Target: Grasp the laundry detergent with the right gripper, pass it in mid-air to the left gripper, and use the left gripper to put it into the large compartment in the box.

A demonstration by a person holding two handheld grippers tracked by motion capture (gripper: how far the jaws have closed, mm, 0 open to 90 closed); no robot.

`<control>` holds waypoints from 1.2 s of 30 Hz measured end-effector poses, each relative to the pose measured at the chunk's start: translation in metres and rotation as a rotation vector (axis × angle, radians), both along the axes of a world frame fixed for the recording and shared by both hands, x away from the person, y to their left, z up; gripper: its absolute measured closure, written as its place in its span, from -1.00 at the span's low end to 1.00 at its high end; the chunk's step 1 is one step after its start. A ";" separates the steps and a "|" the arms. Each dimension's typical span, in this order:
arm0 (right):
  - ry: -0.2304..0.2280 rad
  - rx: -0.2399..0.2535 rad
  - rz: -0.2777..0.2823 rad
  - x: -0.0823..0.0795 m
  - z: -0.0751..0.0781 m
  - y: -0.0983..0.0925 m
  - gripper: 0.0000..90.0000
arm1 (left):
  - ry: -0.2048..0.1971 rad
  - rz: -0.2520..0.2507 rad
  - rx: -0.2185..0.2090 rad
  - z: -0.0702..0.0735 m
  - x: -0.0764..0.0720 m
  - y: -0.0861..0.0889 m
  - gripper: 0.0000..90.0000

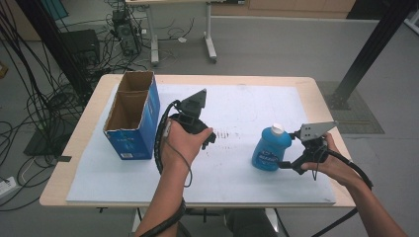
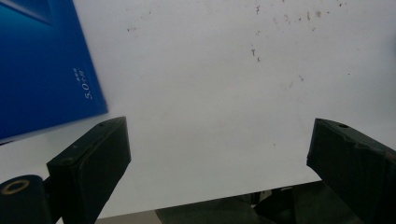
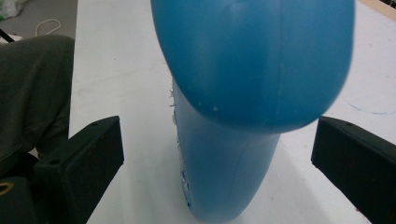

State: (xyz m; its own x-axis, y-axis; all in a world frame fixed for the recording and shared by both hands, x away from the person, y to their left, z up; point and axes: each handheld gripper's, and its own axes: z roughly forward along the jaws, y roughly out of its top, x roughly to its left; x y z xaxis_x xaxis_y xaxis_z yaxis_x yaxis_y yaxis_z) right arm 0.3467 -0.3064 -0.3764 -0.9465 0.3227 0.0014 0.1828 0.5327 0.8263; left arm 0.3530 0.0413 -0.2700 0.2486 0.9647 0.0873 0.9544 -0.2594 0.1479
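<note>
Bottle (image 1: 271,149), blue with a white cap, stands upright on the white board (image 1: 237,103) that covers the table (image 1: 94,106), on the right side of it. Right gripper (image 1: 285,164) is low beside the bottle, and its jaws stand wide, one on each side of the bottle's lower part. In the right gripper view the blue body (image 3: 233,154) rises between the two black jaws with a clear gap on both sides, so the pads do not press it. No earlier moment is told here.

Left gripper (image 1: 210,138) is held above the middle of the board, near an open blue cardboard box (image 1: 133,116) that stands on the left part of the board. Its jaws are also wide apart and nothing is between them; in the left gripper view there is bare white board under them and the blue side of the box (image 2: 42,65) at the upper left.
</note>
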 end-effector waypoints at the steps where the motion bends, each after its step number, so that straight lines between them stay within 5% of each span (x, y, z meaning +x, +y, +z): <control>1: 0.000 0.003 0.000 0.000 -0.001 0.001 -0.95 | 0.001 0.000 0.001 0.000 0.000 0.000 -0.86; 19: -0.016 0.081 -0.014 0.001 -0.016 0.010 -0.96 | 0.000 -0.001 -0.003 -0.003 0.001 0.001 -0.86; 36: -0.038 0.104 -0.017 0.001 -0.020 0.015 -0.96 | -0.003 -0.002 -0.002 -0.003 0.000 0.002 -0.86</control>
